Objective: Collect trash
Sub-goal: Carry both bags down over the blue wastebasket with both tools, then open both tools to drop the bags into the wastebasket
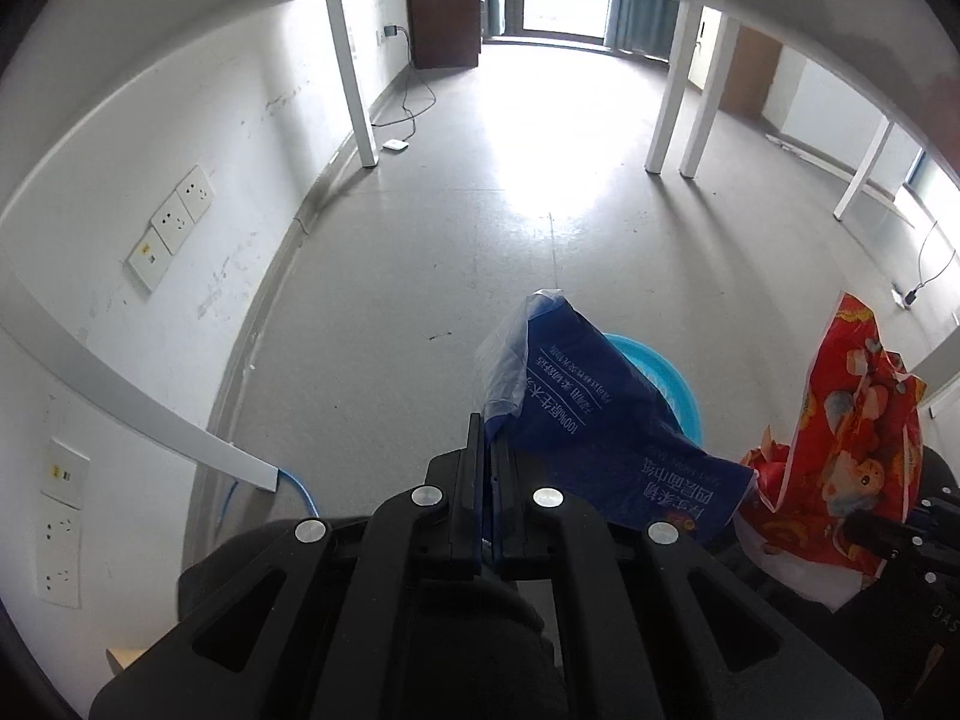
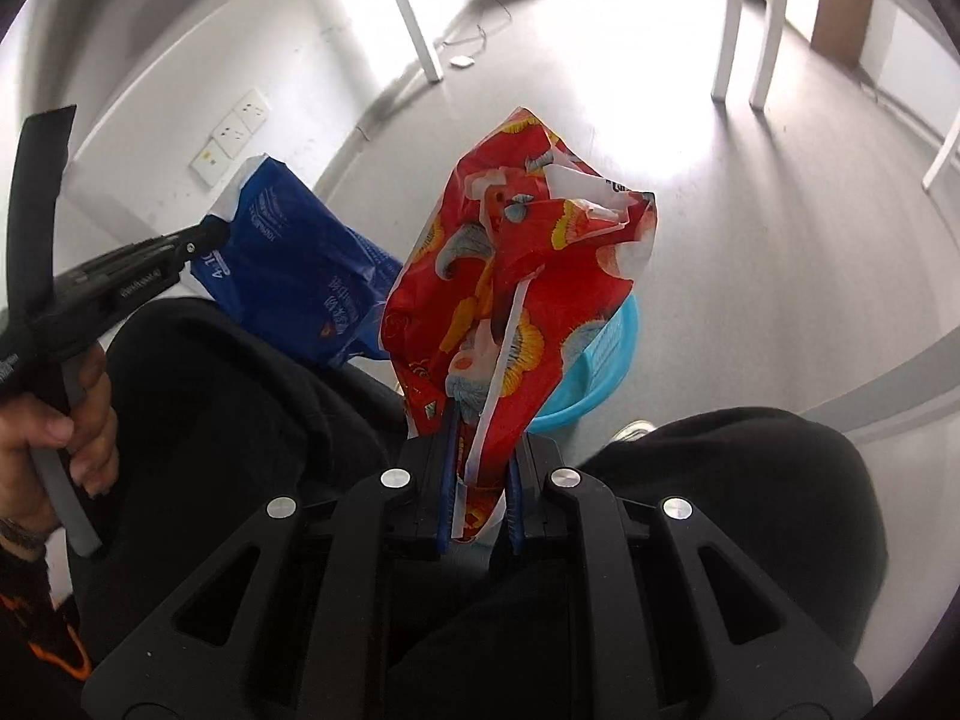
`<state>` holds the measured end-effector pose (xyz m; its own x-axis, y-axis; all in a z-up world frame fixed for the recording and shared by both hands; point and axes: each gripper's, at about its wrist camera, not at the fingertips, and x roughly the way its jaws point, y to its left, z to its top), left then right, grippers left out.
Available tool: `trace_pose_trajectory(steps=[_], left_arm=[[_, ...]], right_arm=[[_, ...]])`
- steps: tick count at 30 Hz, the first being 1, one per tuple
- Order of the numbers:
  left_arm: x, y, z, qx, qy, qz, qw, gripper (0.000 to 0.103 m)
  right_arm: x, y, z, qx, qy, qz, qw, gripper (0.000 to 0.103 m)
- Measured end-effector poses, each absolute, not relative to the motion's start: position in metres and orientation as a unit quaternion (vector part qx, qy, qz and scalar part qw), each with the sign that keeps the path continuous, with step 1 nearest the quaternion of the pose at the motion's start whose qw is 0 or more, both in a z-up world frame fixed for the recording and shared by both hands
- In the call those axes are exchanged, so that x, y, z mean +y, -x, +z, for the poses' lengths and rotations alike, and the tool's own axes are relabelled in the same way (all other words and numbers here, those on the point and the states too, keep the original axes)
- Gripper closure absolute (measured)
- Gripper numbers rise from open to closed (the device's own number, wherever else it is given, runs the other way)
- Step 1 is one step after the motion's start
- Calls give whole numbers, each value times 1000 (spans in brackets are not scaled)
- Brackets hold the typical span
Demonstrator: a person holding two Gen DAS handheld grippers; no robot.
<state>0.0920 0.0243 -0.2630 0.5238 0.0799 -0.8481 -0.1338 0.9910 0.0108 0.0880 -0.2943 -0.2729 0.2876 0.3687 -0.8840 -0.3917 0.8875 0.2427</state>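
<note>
My left gripper (image 1: 489, 438) is shut on the edge of a blue plastic wrapper (image 1: 606, 426) with white print, which hangs above the floor. The same blue wrapper (image 2: 294, 276) shows in the right wrist view, pinched by the left gripper (image 2: 207, 234). My right gripper (image 2: 480, 438) is shut on a crumpled red wrapper (image 2: 516, 276) with orange and white pictures, also seen as the red wrapper (image 1: 852, 444) at the right of the left wrist view. A light blue basin (image 1: 666, 378) stands on the floor just under both wrappers; its rim (image 2: 606, 372) shows behind the red one.
White table legs (image 1: 354, 78) (image 1: 672, 96) stand on the grey floor farther off. A wall with sockets (image 1: 174, 222) runs along the left. A person's dark-clothed knees (image 2: 240, 396) and a hand (image 2: 54, 420) on the left gripper's handle fill the near side. A cable and a small white box (image 1: 396, 145) lie by the wall.
</note>
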Motion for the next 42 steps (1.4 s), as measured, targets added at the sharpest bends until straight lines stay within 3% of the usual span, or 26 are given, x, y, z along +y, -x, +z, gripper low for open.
trace_pose_trajectory(steps=[25, 37, 42], left_arm=[[11, -227, -388, 612, -18, 90, 785, 102], [-4, -248, -421, 642, -59, 67, 762, 102], [-10, -249, -427, 652, -63, 50, 754, 99]], right_arm=[[-232, -176, -386, 650, 35, 177, 738, 90], [-215, -208, -430, 694, 44, 146, 704, 90], [-214, -213, -433, 695, 43, 147, 703, 86]])
